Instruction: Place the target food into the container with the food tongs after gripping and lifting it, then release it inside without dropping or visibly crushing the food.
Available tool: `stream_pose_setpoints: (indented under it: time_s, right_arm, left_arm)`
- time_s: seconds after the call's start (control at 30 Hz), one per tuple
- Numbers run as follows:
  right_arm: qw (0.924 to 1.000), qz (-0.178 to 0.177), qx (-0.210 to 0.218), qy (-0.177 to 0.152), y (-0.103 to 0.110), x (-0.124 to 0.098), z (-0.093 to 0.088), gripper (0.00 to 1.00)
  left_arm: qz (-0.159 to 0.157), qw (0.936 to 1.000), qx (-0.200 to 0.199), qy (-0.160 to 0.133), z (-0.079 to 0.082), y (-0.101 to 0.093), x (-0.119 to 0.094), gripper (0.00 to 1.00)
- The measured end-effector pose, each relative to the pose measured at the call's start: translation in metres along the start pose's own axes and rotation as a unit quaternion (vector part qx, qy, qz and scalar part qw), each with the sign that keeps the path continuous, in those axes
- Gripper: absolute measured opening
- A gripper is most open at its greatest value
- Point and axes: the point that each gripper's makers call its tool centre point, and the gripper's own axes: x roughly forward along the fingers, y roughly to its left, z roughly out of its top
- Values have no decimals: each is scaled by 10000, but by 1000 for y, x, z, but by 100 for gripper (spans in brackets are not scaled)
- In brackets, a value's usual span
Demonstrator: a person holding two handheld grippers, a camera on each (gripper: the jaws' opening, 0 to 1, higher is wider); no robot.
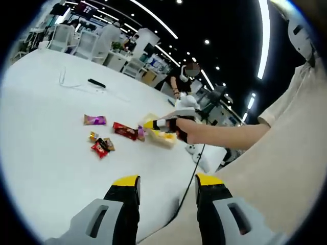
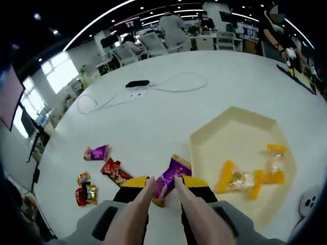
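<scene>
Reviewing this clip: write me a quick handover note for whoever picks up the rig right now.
Right gripper: shut on the tongs, whose tips pinch a purple snack packet just outside the left edge of the cream hexagonal tray.
Left gripper: open, holding nothing, hanging back over the white table.
Done: orange and yellow snack packets already lie in the tray.
Left: carry the purple packet over the rim and release it gently. A pink-purple packet, a red packet and a small cluster of packets are on the table.
</scene>
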Motion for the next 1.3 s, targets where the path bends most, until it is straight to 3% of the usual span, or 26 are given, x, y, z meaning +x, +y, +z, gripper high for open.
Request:
stream_pose_setpoints:
  time_s: [0.07, 0.23, 0.43, 0.63, 0.7, 0.83, 0.87, 1.0, 1.03, 1.1, 1.27, 1.3]
  right_arm:
    - [9993, -124, -326, 99, -1, 5, 0, 23]
    - [9919, -10, -1240, 284, 3, 20, 1, 24]
    - [9713, 238, -2341, 349, 14, 27, 0, 24]
    - [9599, 549, -2724, 367, 12, 25, -9, 24]
    - [9505, 728, -2994, 411, 13, 23, -13, 24]
    - [9391, 857, -3298, 453, 8, 21, -18, 24]
    - [9305, 929, -3507, 495, 6, 19, -20, 24]
    - [9207, 884, -3768, 502, 2, 17, -20, 25]
    - [9394, 690, -3348, 245, 1, 9, -10, 25]
    - [9563, 502, -2878, 99, -6, 9, -2, 25]
    - [9803, 409, -1933, -13, -4, 14, 2, 26]
    - [9800, 338, -1960, 25, -6, 15, 1, 26]
  left_arm:
    - [-2, 10000, 1, 16, 1, 2, -1, 42]
    - [33, 10000, 8, 5, 3, 10, -6, 41]
    - [37, 10000, -8, -22, 5, 15, -9, 41]
    - [10, 10000, -44, -2, 3, 17, -10, 41]
    - [-11, 10000, -55, 10, 2, 17, -9, 41]
    - [-58, 10000, -39, 48, 2, 16, -8, 41]
    - [-72, 10000, -22, 62, 2, 15, -8, 41]
    - [-83, 9999, -18, 67, 3, 15, -8, 41]
    - [-85, 9999, -13, 73, 2, 15, -8, 41]
    - [-93, 9999, -15, 78, 2, 14, -8, 41]
    - [-127, 9999, 10, 97, 1, 11, -7, 41]
    - [-128, 9999, 12, 98, 1, 11, -7, 41]
